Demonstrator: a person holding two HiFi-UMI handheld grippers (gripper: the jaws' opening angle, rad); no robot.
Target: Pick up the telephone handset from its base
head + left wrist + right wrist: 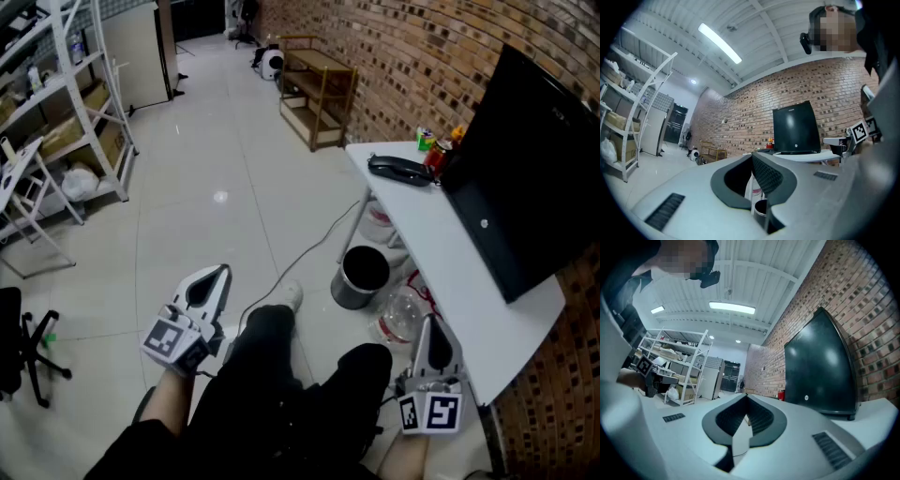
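Observation:
The black telephone (401, 171), handset lying on its base, sits at the far end of the white table (441, 272) in the head view. Both grippers are held low over the person's lap, well short of it. My left gripper (218, 275) points away from the person with its jaws together and nothing between them; in the left gripper view the left gripper (752, 157) has its pads meeting. My right gripper (433, 324) is beside the table's near edge, and in the right gripper view the right gripper (746, 398) has its tips touching and is empty.
A large black monitor (534, 178) fills the table's right side, with drink cans (437, 150) beside the phone. Under the table stand a dark bin (361, 277) and a clear jug (403, 315). A wooden shelf (319, 94) lines the brick wall; metal racks (66, 103) stand at the left.

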